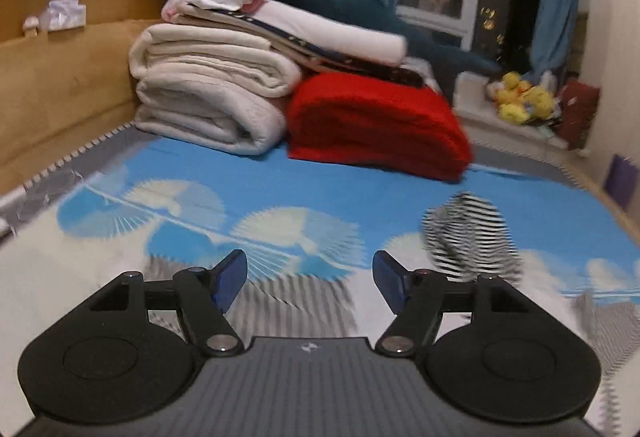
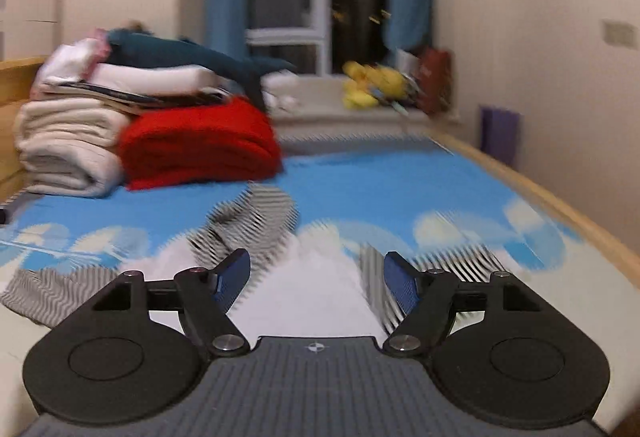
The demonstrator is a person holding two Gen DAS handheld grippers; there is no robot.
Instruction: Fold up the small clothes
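Note:
A small black-and-white striped garment (image 1: pixel 468 237) lies bunched on the blue cloud-print bed sheet (image 1: pixel 320 189). In the left wrist view it is ahead and to the right of my left gripper (image 1: pixel 310 277), which is open and empty. More striped cloth (image 1: pixel 288 301) lies flat just under and ahead of the left fingers. In the right wrist view the bunched striped garment (image 2: pixel 248 225) lies ahead and slightly left of my right gripper (image 2: pixel 316 277), which is open and empty. Striped cloth (image 2: pixel 452 269) also spreads by its right finger and at far left (image 2: pixel 48 289).
A stack of folded cream blankets (image 1: pixel 208 97), a red blanket (image 1: pixel 376 125) and a dark teal plush (image 1: pixel 352 5) stands at the far end of the bed. A wooden bed frame (image 1: pixel 60 77) runs along the left. Yellow plush toys (image 1: pixel 520 97) sit on the window sill.

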